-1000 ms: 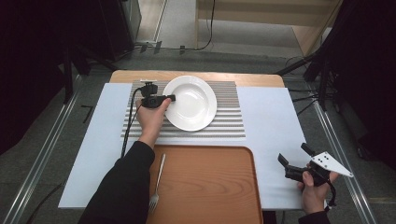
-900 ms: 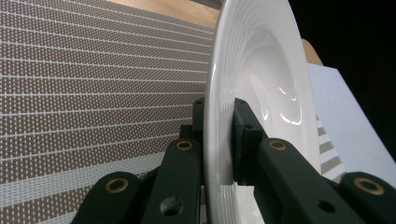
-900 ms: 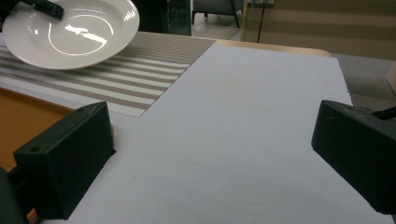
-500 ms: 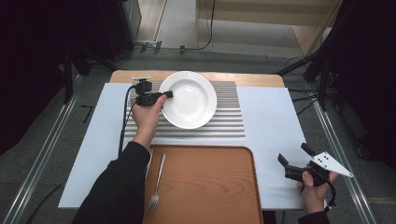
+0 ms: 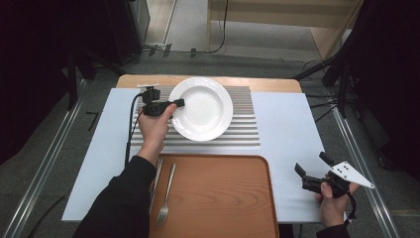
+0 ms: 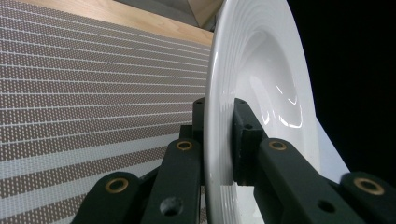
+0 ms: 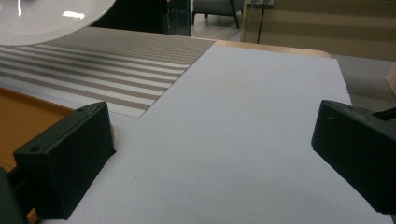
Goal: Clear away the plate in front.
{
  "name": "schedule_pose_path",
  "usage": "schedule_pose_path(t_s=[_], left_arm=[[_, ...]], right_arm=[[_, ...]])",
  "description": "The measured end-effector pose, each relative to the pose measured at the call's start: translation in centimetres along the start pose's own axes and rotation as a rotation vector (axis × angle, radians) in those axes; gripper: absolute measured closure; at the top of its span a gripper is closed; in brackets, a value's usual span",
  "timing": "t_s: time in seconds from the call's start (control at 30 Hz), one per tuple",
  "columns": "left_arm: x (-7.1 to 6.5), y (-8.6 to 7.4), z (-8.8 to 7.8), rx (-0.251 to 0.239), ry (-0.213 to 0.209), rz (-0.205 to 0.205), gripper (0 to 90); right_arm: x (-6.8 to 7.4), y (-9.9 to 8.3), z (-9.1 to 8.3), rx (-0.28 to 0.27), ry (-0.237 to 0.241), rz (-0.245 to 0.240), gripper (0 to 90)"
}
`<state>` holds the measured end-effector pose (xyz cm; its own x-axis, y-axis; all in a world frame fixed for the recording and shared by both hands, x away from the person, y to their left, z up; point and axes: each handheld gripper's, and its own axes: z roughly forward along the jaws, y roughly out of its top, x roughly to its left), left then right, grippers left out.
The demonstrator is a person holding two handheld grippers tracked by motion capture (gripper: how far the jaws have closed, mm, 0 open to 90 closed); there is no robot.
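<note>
- The left tool (image 5: 174,103) is clamped on the left rim of the white plate (image 5: 202,107); in the left gripper view its two black jaws pinch the rim (image 6: 219,140) from both faces, one pad under it and one on the inner slope
- The plate hangs over the striped placemat (image 5: 242,130) near the far edge of the desk (image 5: 292,129), and looks lifted off the mat and tipped, judging from the left gripper view
- Handling, as a judgement: glazed ceramic, stiff and fairly heavy for a one-sided hold, slick under the pads and breakable if it slips; a rim pinch lets the far side sag, so a deep bite on the broad flat rim, kept level and moved slowly, seems safest
- The right tool (image 5: 313,169) stands apart, jaws wide with nothing between them, held low over the white sheet near the desk's right front corner
- A wooden tray (image 5: 218,198) lies along the near edge, with a fork (image 5: 165,198) on its left part and another piece of cutlery (image 5: 154,181) at its left rim
</note>
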<state>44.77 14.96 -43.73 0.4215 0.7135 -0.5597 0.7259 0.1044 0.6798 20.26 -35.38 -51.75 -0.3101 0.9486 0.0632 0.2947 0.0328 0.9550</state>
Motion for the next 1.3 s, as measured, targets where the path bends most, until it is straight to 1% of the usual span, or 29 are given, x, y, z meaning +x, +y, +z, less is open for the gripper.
schedule_pose_path(t_s=[0.03, 0.23, 0.47, 0.6, 0.67, 0.8, 1.03, 1.17, 1.3], left_arm=[[-0.1, 0.0, -0.1, 0.002, -0.002, 0.008, 81.7], [-0.7, -0.5, -0.9, 0.002, -0.028, 0.012, 81.8], [-1.5, -1.0, -1.7, -0.001, -0.056, 0.029, 81.8], [-2.0, -1.4, -2.2, 0.001, -0.059, 0.041, 81.8], [-2.2, -1.7, -2.5, 0.002, -0.066, 0.045, 81.8], [-2.4, -2.3, -2.9, 0.005, -0.089, 0.038, 81.8], [-2.9, -3.4, -3.6, 0.015, -0.111, 0.049, 81.8], [-3.0, -4.3, -3.9, 0.016, -0.129, 0.043, 81.8], [-3.1, -5.3, -4.3, 0.031, -0.134, 0.052, 81.8]], right_arm=[[0.0, 0.0, 0.0, -0.001, 0.001, -0.001, 0.0], [0.0, 0.0, 0.0, -0.002, 0.001, -0.002, 0.0], [0.0, 0.0, 0.0, -0.004, 0.0, -0.002, 0.0], [0.0, 0.0, 0.0, -0.005, 0.0, -0.001, 0.0], [0.0, 0.0, 0.0, -0.002, 0.0, -0.002, 0.0], [0.0, 0.0, 0.0, -0.003, 0.0, -0.003, 0.0], [0.0, 0.0, 0.0, -0.002, 0.0, -0.003, 0.0], [0.0, 0.0, 0.0, -0.002, 0.001, -0.005, 0.0], [0.0, 0.0, 0.0, -0.003, 0.001, -0.005, 0.0]])
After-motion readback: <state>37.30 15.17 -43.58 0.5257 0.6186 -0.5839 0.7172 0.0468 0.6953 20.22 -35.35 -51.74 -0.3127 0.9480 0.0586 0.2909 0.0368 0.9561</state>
